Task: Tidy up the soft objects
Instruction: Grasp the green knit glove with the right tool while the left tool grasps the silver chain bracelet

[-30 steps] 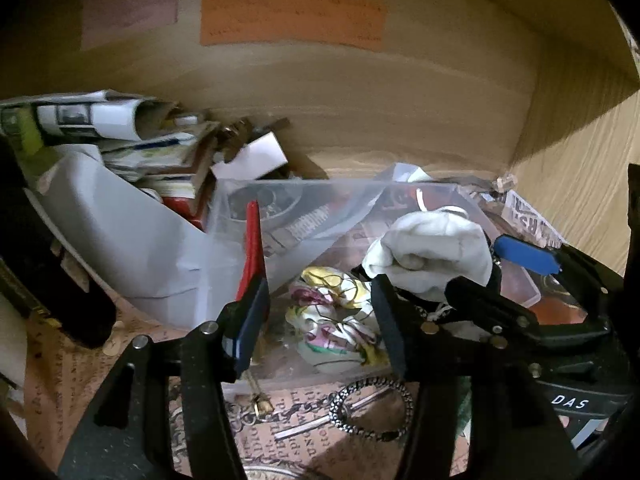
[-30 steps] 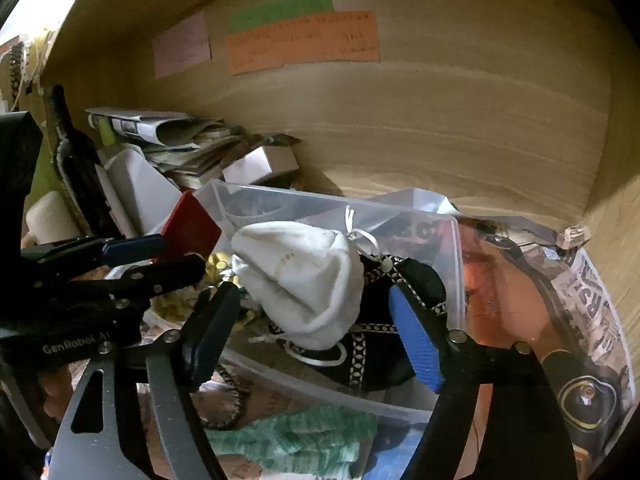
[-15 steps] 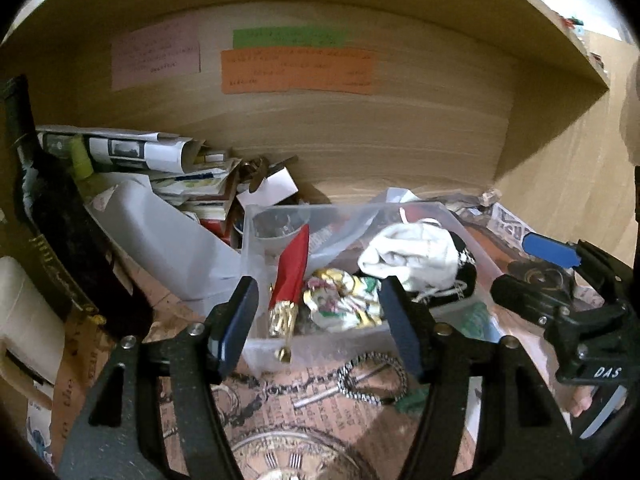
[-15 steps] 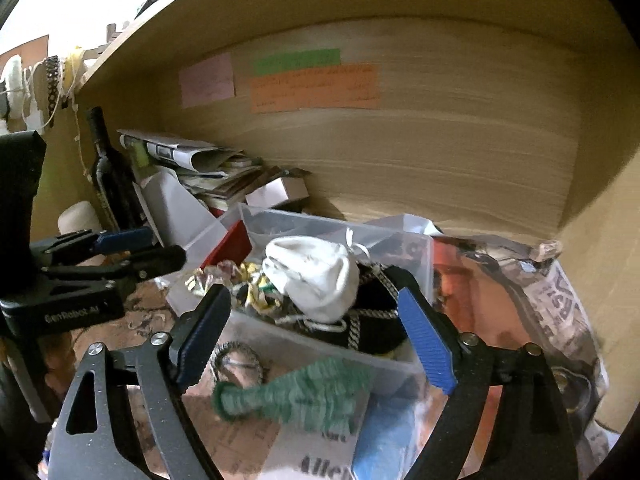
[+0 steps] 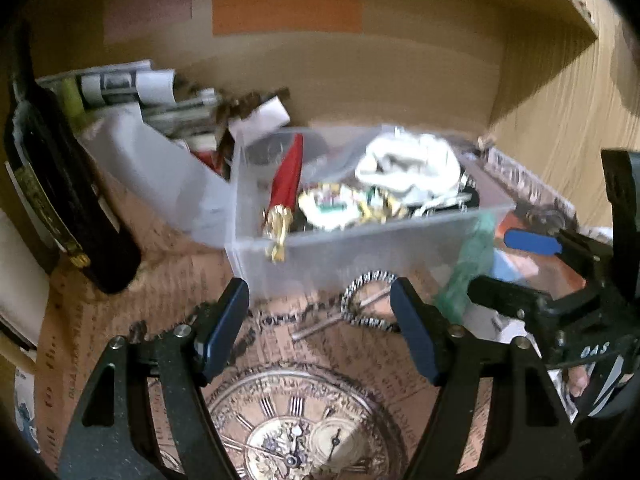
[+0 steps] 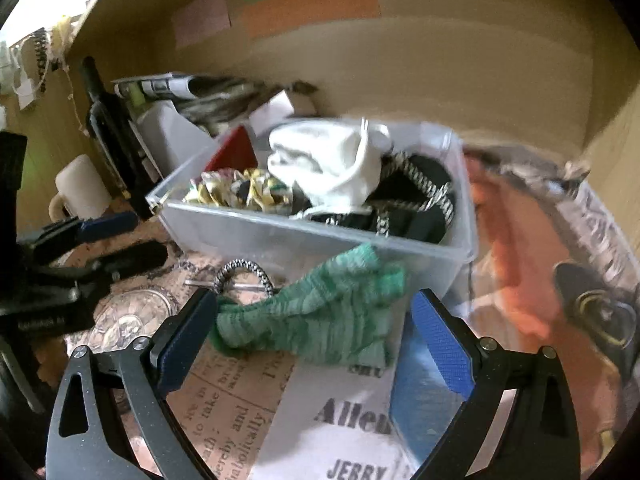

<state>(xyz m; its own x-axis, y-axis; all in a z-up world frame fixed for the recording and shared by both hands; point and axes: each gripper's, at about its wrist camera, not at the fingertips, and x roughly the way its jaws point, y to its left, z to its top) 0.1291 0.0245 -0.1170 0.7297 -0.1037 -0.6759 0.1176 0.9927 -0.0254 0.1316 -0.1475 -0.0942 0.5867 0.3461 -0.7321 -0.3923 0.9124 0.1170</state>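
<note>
A clear plastic bin (image 6: pixel 280 236) (image 5: pixel 360 248) stands on the shelf. In it lie a white cloth pouch (image 6: pixel 328 164) (image 5: pixel 412 164), a black patterned cloth (image 6: pixel 416 200), a crumpled colourful cloth (image 6: pixel 244 192) (image 5: pixel 340 204) and a red item (image 5: pixel 286 176). A green knitted sock (image 6: pixel 320 316) (image 5: pixel 468 268) lies on the paper in front of the bin. My right gripper (image 6: pixel 316 344) is open, with the sock between its fingers, apart from both. My left gripper (image 5: pixel 320 332) is open and empty, in front of the bin.
A dark bottle (image 5: pixel 52 192) and a white mug (image 6: pixel 80 188) stand at the left. Rolled papers (image 5: pixel 132 84) and a white lid (image 5: pixel 160 172) lie behind the bin. A metal chain bracelet (image 5: pixel 368 304) lies in front. Wooden walls close the back and right.
Both grippers have drawn back out of the bin toward the front. The white pouch stays in the bin. The green sock now lies between the right gripper's fingers.
</note>
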